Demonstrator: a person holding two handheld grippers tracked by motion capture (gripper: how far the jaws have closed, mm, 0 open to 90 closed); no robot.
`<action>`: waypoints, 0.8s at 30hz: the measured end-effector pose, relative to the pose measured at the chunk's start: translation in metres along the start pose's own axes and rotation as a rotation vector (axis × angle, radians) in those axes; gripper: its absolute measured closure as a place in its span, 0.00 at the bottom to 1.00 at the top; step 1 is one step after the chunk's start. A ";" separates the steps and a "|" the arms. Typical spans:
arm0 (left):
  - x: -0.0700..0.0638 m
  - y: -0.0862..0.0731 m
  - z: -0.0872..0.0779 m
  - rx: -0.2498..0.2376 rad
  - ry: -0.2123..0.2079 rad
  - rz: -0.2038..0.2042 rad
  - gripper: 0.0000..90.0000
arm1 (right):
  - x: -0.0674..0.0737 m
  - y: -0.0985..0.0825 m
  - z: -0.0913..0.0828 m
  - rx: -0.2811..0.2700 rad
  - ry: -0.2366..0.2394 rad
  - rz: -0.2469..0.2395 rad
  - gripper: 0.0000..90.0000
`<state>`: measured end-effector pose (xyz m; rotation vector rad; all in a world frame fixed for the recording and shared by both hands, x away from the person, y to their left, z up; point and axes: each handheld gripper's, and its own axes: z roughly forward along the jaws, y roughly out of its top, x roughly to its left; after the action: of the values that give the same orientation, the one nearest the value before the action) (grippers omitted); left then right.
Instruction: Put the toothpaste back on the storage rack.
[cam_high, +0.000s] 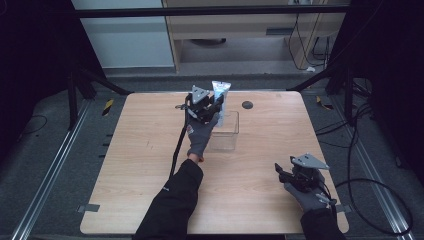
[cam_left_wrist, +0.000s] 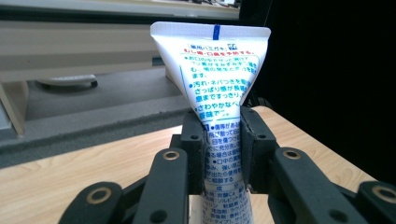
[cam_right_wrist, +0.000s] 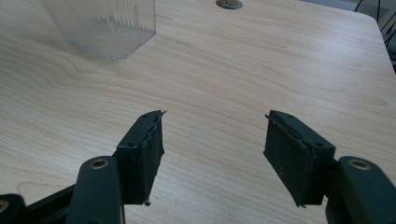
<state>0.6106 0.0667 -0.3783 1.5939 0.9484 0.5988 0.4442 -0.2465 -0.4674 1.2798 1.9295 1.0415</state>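
The left gripper (cam_high: 214, 111) is clamped on an upright toothpaste tube (cam_left_wrist: 212, 74) apparently just above the clear container (cam_high: 226, 131) beneath it, so the next move calls for lowering and release, while the right gripper (cam_right_wrist: 212, 156) rests jaws apart, well clear.

The left arm, in a dark sleeve and grey glove, stretches forward to mid-surface. Its left gripper (cam_high: 216, 109) stands upright, fingers (cam_left_wrist: 194, 140) clamped from both sides on what they hold. The right hand (cam_high: 306, 192) rests low near the surface's right front edge; the right gripper (cam_high: 281, 171) points leftward, its fingers (cam_right_wrist: 142, 154) spread wide apart with nothing between them.
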 end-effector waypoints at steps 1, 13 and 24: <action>0.001 -0.002 0.001 0.003 0.001 0.000 0.82 | 0.000 0.000 0.000 0.000 0.000 -0.001 0.41; 0.005 -0.021 0.004 0.024 -0.001 -0.006 0.81 | 0.000 0.000 0.001 0.001 0.000 -0.004 0.41; 0.004 -0.035 0.005 0.042 0.003 0.000 0.81 | 0.001 0.000 0.001 0.002 0.002 -0.005 0.41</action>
<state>0.6079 0.0687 -0.4142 1.6313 0.9687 0.5846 0.4446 -0.2452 -0.4684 1.2752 1.9344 1.0388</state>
